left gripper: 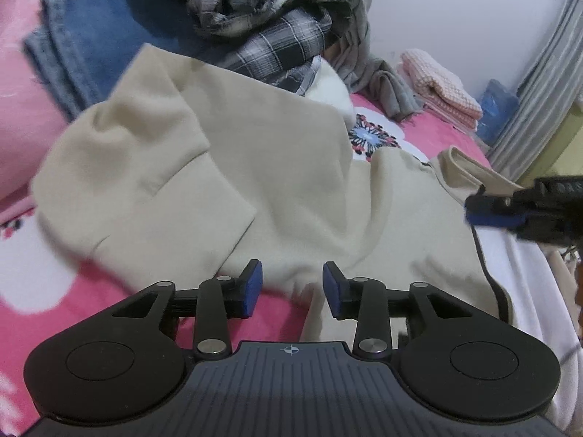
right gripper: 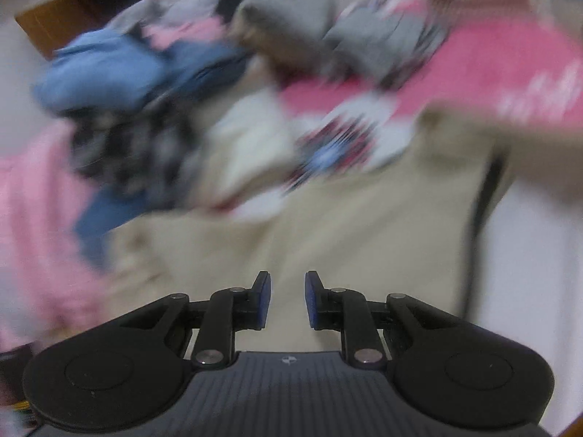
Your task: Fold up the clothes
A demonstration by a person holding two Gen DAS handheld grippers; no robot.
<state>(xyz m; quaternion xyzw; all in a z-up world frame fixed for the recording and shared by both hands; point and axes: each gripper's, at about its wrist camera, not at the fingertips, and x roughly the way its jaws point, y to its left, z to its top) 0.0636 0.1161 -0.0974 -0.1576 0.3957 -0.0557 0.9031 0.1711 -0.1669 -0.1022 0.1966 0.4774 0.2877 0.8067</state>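
Observation:
A beige top (left gripper: 277,167) lies spread on the pink patterned bedsheet (left gripper: 73,291), with one sleeve folded over its left side. My left gripper (left gripper: 292,287) hovers at the garment's near hem, open, with nothing between the blue pads. In the left wrist view my right gripper (left gripper: 488,211) comes in from the right edge, beside a raised beige flap (left gripper: 470,171) of the top. The right wrist view is motion-blurred. It shows my right gripper (right gripper: 288,298) open above the beige top (right gripper: 346,240), holding nothing.
Folded jeans (left gripper: 83,47) and a heap of plaid shirts (left gripper: 262,18) lie behind the top. Grey cloth (left gripper: 375,73), a folded pink checked towel (left gripper: 441,87) and a blue bundle (left gripper: 499,109) sit by the wall. A black cable (left gripper: 484,262) crosses the white sheet (left gripper: 521,266) at right.

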